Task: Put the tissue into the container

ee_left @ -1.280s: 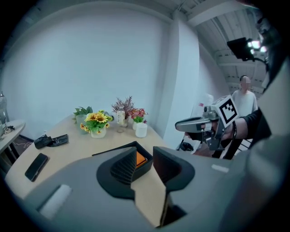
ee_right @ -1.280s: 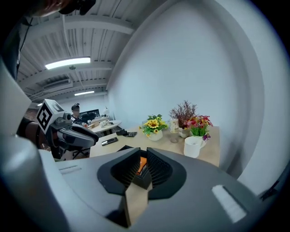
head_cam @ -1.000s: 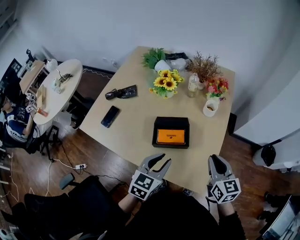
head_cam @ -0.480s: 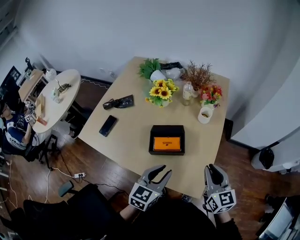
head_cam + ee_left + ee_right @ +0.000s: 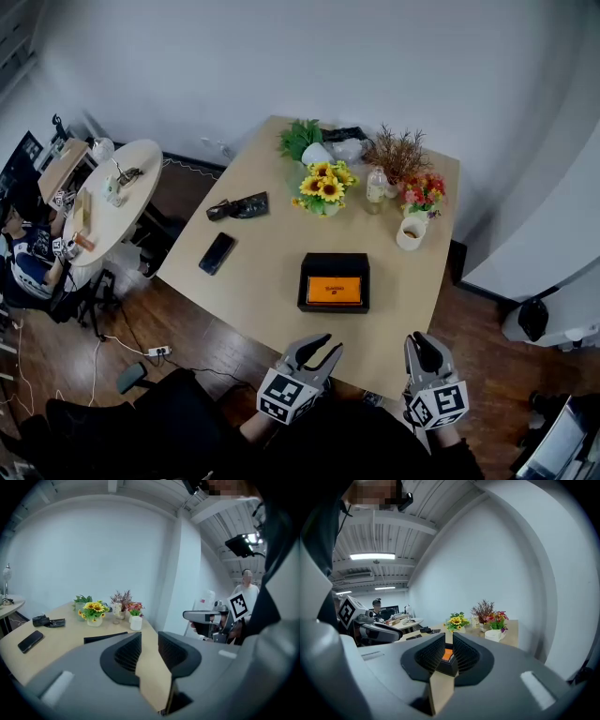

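A black box-shaped container (image 5: 335,281) holding an orange rectangle sits in the front half of the wooden table (image 5: 272,262). A crumpled white item (image 5: 349,146) lies at the far edge among the plants; I cannot tell if it is the tissue. My left gripper (image 5: 323,345) hovers just off the table's near edge, shut, with nothing between its jaws. The right gripper (image 5: 419,343) hangs beside it to the right, also shut and empty. In the left gripper view the container (image 5: 105,638) lies beyond the gripper (image 5: 149,639). The right gripper (image 5: 448,641) points at the container (image 5: 447,655).
A sunflower vase (image 5: 321,187), bottle (image 5: 378,186), red flowers (image 5: 425,192), white mug (image 5: 411,232) and potted plants crowd the table's far side. A phone (image 5: 217,253) and a black object (image 5: 239,206) lie at its left. A round side table (image 5: 112,192) stands further left.
The head view has shifted, so the table sits a little higher and smaller in the frame. Both grippers stay shut near the table's front edge, drifting slightly.
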Demonstrator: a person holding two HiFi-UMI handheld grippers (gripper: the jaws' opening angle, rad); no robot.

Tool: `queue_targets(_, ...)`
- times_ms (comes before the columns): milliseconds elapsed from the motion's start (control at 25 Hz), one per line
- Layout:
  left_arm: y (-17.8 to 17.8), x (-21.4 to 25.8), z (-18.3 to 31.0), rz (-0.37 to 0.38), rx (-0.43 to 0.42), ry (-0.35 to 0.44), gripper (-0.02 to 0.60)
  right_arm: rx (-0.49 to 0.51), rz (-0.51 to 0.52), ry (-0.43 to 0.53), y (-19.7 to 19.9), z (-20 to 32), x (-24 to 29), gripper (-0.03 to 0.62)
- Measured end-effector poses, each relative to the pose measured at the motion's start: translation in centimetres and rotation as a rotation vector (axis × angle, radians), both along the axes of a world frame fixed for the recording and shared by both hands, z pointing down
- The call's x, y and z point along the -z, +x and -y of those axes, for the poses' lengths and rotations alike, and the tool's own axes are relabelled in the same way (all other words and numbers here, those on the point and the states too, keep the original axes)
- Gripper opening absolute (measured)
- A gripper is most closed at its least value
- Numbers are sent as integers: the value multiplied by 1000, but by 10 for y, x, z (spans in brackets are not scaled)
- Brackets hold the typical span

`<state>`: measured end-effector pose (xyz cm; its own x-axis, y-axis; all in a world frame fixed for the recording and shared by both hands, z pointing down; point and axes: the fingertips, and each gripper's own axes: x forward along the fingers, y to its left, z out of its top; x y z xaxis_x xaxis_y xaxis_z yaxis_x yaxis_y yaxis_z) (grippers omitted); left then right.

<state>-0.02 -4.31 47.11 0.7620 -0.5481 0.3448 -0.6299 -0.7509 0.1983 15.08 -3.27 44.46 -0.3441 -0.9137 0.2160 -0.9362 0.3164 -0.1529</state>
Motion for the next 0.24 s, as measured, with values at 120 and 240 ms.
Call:
queue_targets(120,2,-1,0,3,-7,14,94,1,0,0,1,1,-2,44)
queue_targets(240,3,-2,1,2,-5,18,94,4,-2,2,1,2,-3,44)
